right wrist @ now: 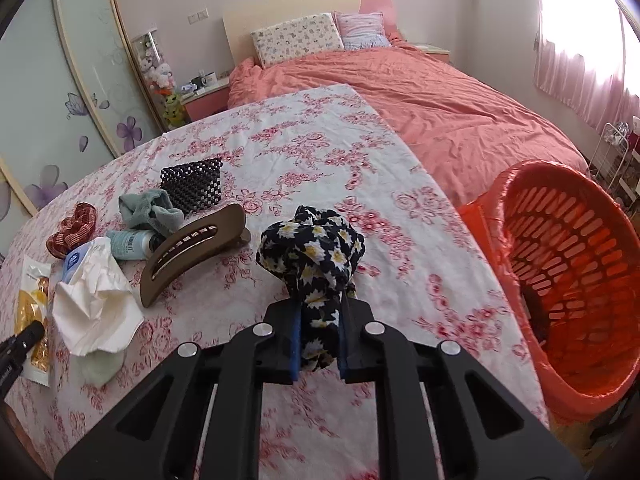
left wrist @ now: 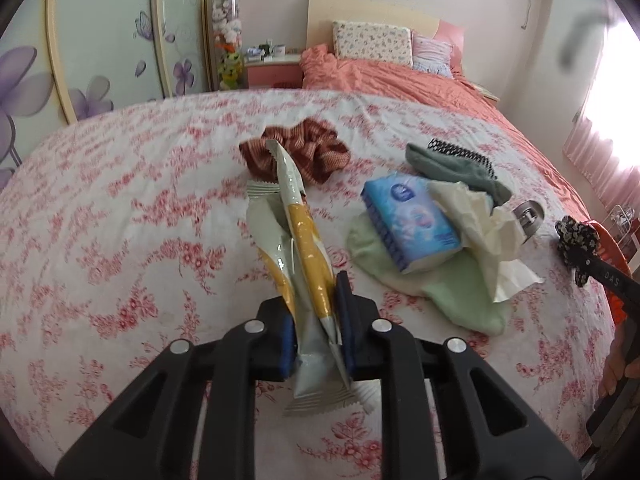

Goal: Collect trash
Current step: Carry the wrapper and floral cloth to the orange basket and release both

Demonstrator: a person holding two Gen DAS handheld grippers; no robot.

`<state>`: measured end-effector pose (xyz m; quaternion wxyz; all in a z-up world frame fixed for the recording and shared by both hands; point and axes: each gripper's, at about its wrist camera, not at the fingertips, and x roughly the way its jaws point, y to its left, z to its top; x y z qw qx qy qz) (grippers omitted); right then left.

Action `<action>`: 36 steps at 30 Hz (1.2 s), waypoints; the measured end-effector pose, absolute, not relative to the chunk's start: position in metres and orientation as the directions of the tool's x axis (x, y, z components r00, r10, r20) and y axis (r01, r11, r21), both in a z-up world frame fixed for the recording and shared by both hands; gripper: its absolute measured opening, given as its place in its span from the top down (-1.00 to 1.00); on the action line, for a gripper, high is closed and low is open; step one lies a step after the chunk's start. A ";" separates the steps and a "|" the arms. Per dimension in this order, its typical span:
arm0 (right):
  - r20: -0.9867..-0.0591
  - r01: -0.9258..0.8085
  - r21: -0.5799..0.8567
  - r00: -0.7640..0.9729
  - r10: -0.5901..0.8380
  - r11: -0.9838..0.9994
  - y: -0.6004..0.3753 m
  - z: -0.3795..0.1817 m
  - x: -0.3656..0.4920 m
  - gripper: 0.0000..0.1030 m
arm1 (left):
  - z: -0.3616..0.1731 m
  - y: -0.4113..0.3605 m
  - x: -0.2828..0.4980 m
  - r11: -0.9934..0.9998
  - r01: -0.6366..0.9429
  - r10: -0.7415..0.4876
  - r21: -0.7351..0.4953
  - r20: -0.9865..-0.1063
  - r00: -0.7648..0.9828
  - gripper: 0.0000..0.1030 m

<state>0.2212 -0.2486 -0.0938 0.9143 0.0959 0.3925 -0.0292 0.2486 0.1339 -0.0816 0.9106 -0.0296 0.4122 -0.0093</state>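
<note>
My left gripper (left wrist: 316, 320) is shut on a yellow and white snack wrapper (left wrist: 304, 236) and holds it above the floral sheet. The wrapper also shows at the left edge of the right wrist view (right wrist: 34, 304). My right gripper (right wrist: 318, 340) is shut on a black daisy-print scrunchie (right wrist: 316, 252), held above the sheet left of the orange basket (right wrist: 568, 264). The scrunchie also shows at the right of the left wrist view (left wrist: 576, 240). A crumpled white tissue (right wrist: 96, 300) lies beside a blue tissue pack (left wrist: 408, 224).
On the floral sheet (right wrist: 312, 152) lie a red striped scrunchie (left wrist: 304, 148), a grey-green sock (left wrist: 460, 168), a pale green cloth (left wrist: 440, 292), a brown hair claw (right wrist: 188, 248), a black beaded pouch (right wrist: 192, 188) and a small bottle (right wrist: 132, 244). The coral bed (right wrist: 460, 100) lies beyond.
</note>
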 end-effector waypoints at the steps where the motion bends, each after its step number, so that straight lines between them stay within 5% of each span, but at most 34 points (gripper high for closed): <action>1: -0.719 0.127 0.158 0.695 0.025 0.979 -0.250 -0.091 0.218 0.75 | -0.078 0.132 0.247 0.998 -0.006 -0.042 -0.062 -0.745 0.665 0.63; 10: -0.641 0.110 0.220 0.765 0.058 0.969 -0.273 -0.054 0.174 0.75 | -0.040 0.088 0.228 0.995 0.082 -0.095 -0.052 -0.689 0.718 0.63; 36: -0.557 0.382 0.317 0.816 -0.155 0.868 -0.439 -0.039 0.120 0.75 | -0.011 -0.211 0.215 0.744 0.634 -0.607 -0.210 -0.611 0.508 0.62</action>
